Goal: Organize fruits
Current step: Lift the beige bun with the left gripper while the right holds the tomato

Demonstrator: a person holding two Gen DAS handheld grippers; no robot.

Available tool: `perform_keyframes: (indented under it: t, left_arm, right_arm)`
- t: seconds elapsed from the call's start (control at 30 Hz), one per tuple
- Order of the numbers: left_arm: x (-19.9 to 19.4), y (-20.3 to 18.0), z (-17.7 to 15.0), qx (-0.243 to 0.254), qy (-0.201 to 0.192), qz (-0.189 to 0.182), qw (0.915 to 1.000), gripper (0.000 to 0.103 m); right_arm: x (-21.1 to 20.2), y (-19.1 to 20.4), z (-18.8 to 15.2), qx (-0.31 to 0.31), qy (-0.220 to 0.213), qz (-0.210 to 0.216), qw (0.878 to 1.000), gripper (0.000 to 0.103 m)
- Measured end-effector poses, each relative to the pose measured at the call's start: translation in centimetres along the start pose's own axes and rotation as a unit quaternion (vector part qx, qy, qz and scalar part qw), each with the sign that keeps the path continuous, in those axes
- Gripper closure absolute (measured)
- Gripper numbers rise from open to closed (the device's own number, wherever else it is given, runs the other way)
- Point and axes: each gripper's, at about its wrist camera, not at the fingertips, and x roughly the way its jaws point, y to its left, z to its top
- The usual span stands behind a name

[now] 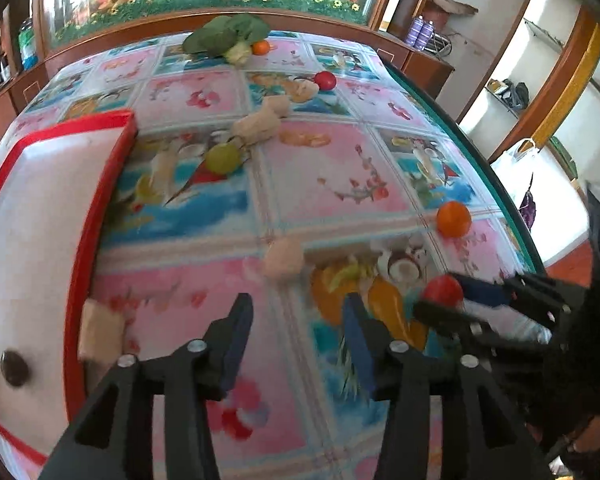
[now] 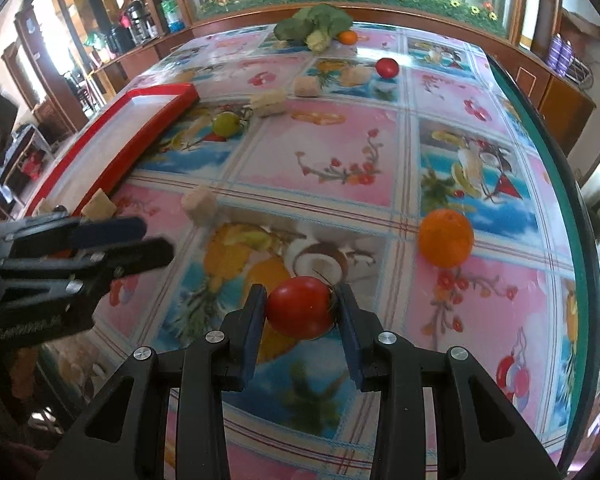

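A glass-topped worktop (image 2: pixel 548 128) covered by a glossy pink-and-blue fruit-print cloth fills both views. Along its left side sits a shallow white tray with a red rim (image 1: pixel 100 208); a dark round item, too small to identify, lies inside it, and a pale tan cube (image 1: pixel 100 332) sits at its rim. A leafy green vegetable bunch (image 2: pixel 316 24) lies at the far end. More pale cubes, a yellow-green round fruit (image 2: pixel 226 124), a round orange (image 2: pixel 446 236) and a far red tomato (image 2: pixel 387 67) lie scattered across the cloth.

The right tool (image 2: pixel 300 312) has its blue pads pressed on either side of a glossy red tomato (image 2: pixel 300 306) near the front edge; whether it rests on the cloth or is just raised cannot be told. The left tool (image 1: pixel 296 320) stands partly open with nothing between its jaws, close beside the right one.

The step in hand seems to be carrying this tomato. The next move probably calls for taking it leftward across the cloth, over the red rim, and releasing it inside the tray, with gentle pressure since it would bruise.
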Motion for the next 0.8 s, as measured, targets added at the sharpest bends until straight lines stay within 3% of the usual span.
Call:
perform_keyframes:
  t: [0.2,0.27,0.33,0.37,0.57,0.8]
  left_arm:
    - [2.7,-0.3,1.8,-0.005,0.018,0.022,0.9996,0.052]
    - [2.9,-0.2,1.9,-0.01,0.01,0.029,0.9995,0.057]
    - [2.9,0.0,2.0,-0.013,0.005,0.038,0.9992,0.073]
    - [3.0,0.1,2.0,-0.013,0.002,0.04,0.9991,0.075]
    - [2.4,1.0,1.7,-0.038,0.008,0.01,0.9992,0.075]
    - [0.7,0.8,0.2,-0.033,0.008,0.003,0.9994,0.075]
  right_arm:
    - [-0.2,-1.2,-0.4,0.009,0.002,-0.002,1.0,0.068]
    - [-0.2,-1.3,-0.5,0.009,0.002,-0.002,1.0,0.068]
    - [-0.1,-1.4,-0.4,0.008,0.002,-0.003,1.0,0.068]
    - [-0.1,-1.5,-0.4,0.007,0.002,-0.002,1.0,0.068]
    - [0.0,-1.6,-0.4,0.009,-0.004,0.005,1.0,0.068]
    - [-1.1,-1.3,-0.1,0.0,-0.019,0.004,1.0,0.068]
